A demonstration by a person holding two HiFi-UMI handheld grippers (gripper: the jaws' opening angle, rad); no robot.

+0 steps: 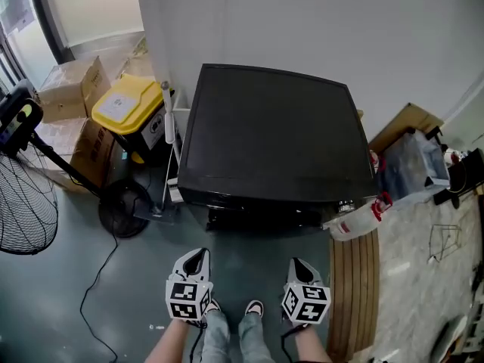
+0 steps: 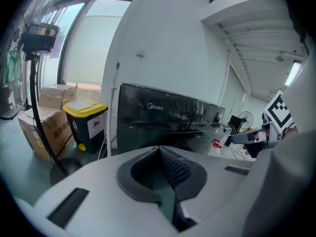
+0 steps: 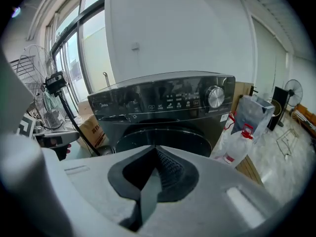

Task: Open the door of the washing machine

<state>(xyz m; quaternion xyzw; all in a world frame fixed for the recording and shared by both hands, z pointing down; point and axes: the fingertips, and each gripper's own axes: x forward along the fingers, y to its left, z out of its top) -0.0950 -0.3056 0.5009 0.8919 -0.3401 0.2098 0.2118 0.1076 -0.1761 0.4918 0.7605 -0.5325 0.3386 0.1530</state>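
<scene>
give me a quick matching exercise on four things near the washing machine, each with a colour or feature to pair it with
Things:
1. washing machine
2. bin
3. fan
4. plastic jug

Features:
a. red cap
b. yellow lid
c. black top
d. wire grille on a black stand

Pairs: 1-c, 2-b, 3-d, 4-a

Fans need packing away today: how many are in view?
2. One standing fan left of the washing machine; a second fan far off to its right. More may be hidden.
</scene>
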